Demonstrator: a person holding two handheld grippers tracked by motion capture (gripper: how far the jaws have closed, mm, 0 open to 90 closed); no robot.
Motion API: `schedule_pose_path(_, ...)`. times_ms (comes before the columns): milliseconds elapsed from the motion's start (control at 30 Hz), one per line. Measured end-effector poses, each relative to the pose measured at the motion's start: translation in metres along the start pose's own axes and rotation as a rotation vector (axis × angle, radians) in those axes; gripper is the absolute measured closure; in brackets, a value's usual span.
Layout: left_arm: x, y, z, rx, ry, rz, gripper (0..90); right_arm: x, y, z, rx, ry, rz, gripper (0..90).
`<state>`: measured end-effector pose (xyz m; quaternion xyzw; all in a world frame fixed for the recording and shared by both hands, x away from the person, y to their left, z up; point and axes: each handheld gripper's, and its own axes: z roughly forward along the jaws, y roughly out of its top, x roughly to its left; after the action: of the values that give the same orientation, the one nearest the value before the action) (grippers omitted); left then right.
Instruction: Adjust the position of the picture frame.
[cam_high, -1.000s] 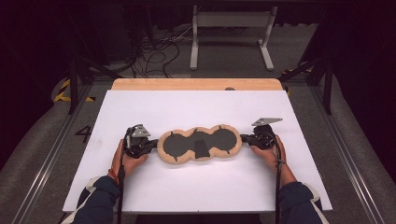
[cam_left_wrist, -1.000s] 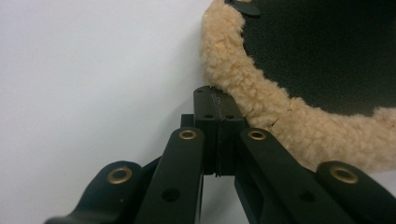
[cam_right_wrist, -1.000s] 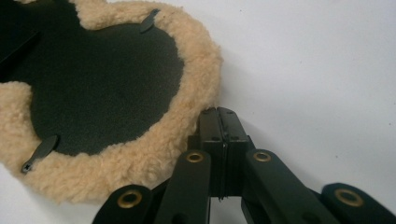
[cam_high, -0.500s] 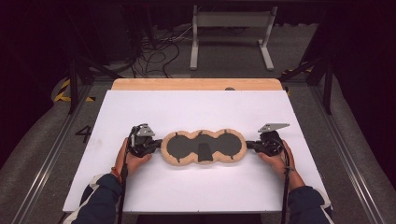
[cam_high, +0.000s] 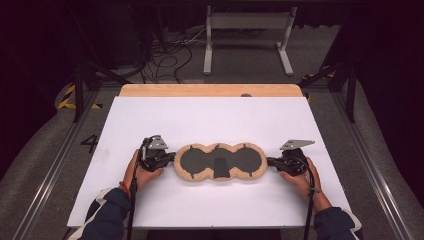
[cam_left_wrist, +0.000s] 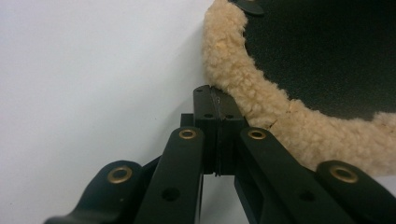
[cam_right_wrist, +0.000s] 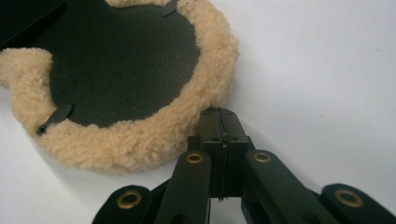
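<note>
Fleece-edged pad (cam_high: 220, 162) mid-sheet, left gripper (cam_high: 169, 158) and right gripper (cam_high: 272, 162) fingers closed, tips at its ends

From above we look forward and down on the desk (cam_high: 210, 115). Each gripper view sits close behind its fingers, facing the fleece-rimmed pad (cam_high: 220, 162) at 9 and 3 o'clock, shared by all.

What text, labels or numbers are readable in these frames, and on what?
"4": dark numeral on the grey floor, left of the white table, seen in the high view.
No print can be made out on the fleece-edged black piece, the left gripper or the right gripper.
The yellow-black striped marking on the floor carries no letters.
</note>
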<state>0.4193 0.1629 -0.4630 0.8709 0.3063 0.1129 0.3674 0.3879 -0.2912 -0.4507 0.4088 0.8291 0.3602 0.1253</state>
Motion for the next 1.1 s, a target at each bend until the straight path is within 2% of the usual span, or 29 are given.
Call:
schedule_pose_path(133, 0.0, 0.0, 0.0, -0.001, 0.0, 0.006, 89.9, 0.002, -0.002, -0.001, 0.002, 0.0, -0.018, 90.0)
schedule_pose_path(200, 0.0, 0.0, 0.0, 0.0, 0.002, 0.012, 89.8, 0.004, -0.003, -0.001, -0.004, -0.017, -0.024, 90.0)
schedule_pose_path(333, 0.0, -0.001, 0.0, -0.011, 0.011, 0.024, 89.2, 0.004, -0.004, -0.001, -0.014, -0.015, -0.013, 90.0)
schedule_pose_path(400, 0.0, -0.002, -0.001, -0.01, 0.033, 0.035, 85.2, 0.005, -0.004, -0.002, -0.012, -0.022, -0.019, 89.9)
schedule_pose_path(567, 0.0, -0.004, -0.005, -0.017, 0.034, 0.046, 80.2, 0.005, -0.004, -0.003, -0.01, -0.035, -0.018, 84.9)
schedule_pose_path(600, 0.002, -0.005, -0.011, -0.028, 0.039, 0.059, 80.2, 0.005, -0.004, -0.004, -0.008, -0.037, -0.018, 83.6)
schedule_pose_path(700, 0.002, -0.006, -0.018, -0.048, 0.043, 0.049, 78.3, 0.005, -0.004, -0.007, -0.022, -0.025, -0.014, 82.6)
schedule_pose_path(733, 0.002, -0.008, -0.021, -0.065, 0.036, 0.034, 76.5, 0.007, -0.003, -0.009, -0.028, -0.027, -0.015, 81.7)
schedule_pose_path(867, -0.001, -0.011, -0.033, -0.087, 0.029, 0.033, 72.6, 0.009, -0.002, -0.013, -0.044, -0.022, -0.02, 79.6)
schedule_pose_path(967, -0.007, -0.016, -0.046, -0.124, 0.025, 0.05, 69.4, 0.013, -0.002, -0.019, -0.06, -0.007, -0.016, 78.4)
schedule_pose_path(1067, -0.011, -0.022, -0.049, -0.117, 0.022, 0.06, 66.1, 0.017, -0.003, -0.022, -0.068, 0.003, -0.021, 77.3)
schedule_pose_path(1100, -0.015, -0.028, -0.051, -0.109, 0.022, 0.071, 62.4, 0.022, -0.003, -0.026, -0.076, 0.013, -0.024, 76.4)
